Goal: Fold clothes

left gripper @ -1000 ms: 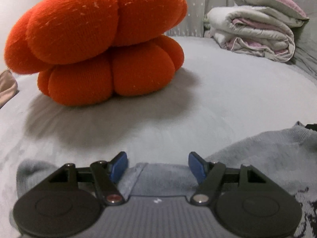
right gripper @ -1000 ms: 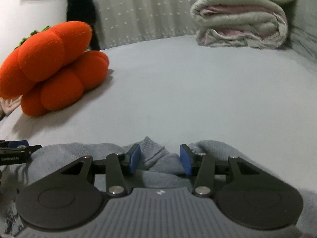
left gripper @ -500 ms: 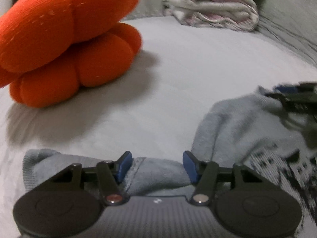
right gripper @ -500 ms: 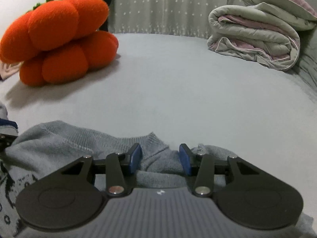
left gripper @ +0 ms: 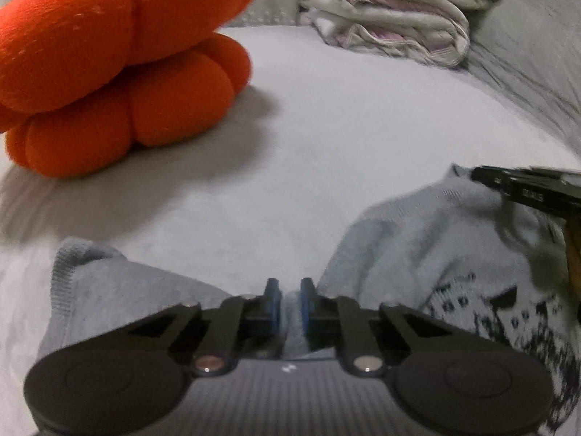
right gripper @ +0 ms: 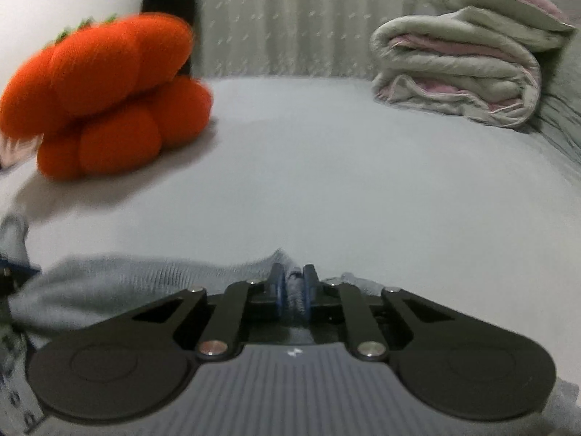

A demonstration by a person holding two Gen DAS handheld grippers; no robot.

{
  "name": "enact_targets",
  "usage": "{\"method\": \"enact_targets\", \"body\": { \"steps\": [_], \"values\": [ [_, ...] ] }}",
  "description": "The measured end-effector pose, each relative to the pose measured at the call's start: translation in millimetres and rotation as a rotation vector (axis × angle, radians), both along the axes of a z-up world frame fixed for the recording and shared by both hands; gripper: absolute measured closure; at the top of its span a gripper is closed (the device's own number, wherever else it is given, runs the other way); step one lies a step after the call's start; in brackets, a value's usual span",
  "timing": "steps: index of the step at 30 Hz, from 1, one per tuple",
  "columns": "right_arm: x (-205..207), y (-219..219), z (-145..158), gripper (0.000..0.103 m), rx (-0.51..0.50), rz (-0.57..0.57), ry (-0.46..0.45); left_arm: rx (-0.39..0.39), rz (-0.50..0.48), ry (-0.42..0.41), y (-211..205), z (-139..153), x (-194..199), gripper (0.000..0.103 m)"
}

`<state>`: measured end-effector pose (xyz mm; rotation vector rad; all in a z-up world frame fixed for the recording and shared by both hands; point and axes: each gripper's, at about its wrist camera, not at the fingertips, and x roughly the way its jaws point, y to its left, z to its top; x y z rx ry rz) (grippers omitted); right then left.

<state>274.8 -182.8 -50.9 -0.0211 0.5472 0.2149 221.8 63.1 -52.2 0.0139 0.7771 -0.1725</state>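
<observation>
A: The grey sweater [left gripper: 428, 247] lies rumpled on the bed [left gripper: 326, 138]. Why is each tool pinching it?

B: Two grips let one edge be carried level. The left tool [left gripper: 288, 303] is clenched on a bunch of knit, and the right tool [right gripper: 292, 292] is clamped on another part of the edge.

A: And the orange cushion [left gripper: 120, 61], the folded quilt [right gripper: 461, 72]?

B: Both sit well apart at the far side, leaving bare sheet for laying the fold.

No readable text; blurred white lettering on the right gripper [left gripper: 523, 189].
</observation>
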Motion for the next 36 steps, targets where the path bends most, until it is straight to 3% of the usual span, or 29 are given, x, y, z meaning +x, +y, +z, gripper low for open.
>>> {"method": "enact_targets", "body": {
  "steps": [4, 5, 9, 13, 15, 17, 19, 22, 25, 28, 34, 36],
  "values": [
    [-9, -4, 12, 0.092, 0.047, -0.043, -0.124, 0.009, 0.176, -0.206, 7, 5, -9, 0.093],
    [-12, -3, 14, 0.092, 0.051, -0.048, -0.151, 0.013, 0.212, -0.261, 8, 6, -12, 0.101],
    [-18, 3, 16, 0.093, 0.018, -0.074, -0.250, 0.136, 0.288, -0.377, 5, -4, -15, 0.103],
    [-6, 10, 5, 0.093, -0.056, -0.071, -0.182, 0.101, 0.292, -0.300, 17, -10, -7, 0.101],
    [-3, 11, 3, 0.093, -0.080, -0.074, -0.164, 0.049, 0.278, -0.265, 24, -8, -6, 0.092],
    [-2, 9, 4, 0.093, -0.094, -0.073, -0.153, -0.019, 0.255, -0.249, 33, -5, -4, 0.053],
    [1, 5, 5, 0.093, -0.096, -0.074, -0.114, -0.071, 0.242, -0.231, 41, -1, -3, 0.045],
    [2, 3, 6, 0.089, -0.083, -0.067, -0.066, -0.108, 0.255, -0.190, 49, 7, 0, 0.039],
    [-5, 8, 14, 0.083, -0.052, -0.040, -0.072, -0.091, 0.288, -0.153, 62, 12, -3, 0.033],
    [-11, 14, 21, 0.060, -0.016, 0.007, -0.090, -0.058, 0.306, -0.119, 75, 14, -5, 0.028],
    [-15, 36, 27, 0.060, -0.004, 0.129, -0.029, -0.028, 0.285, -0.084, 101, 13, -9, 0.023],
    [-9, 51, 30, 0.060, -0.002, 0.188, -0.001, -0.054, 0.289, -0.058, 114, 8, -9, 0.023]
  ]
}}
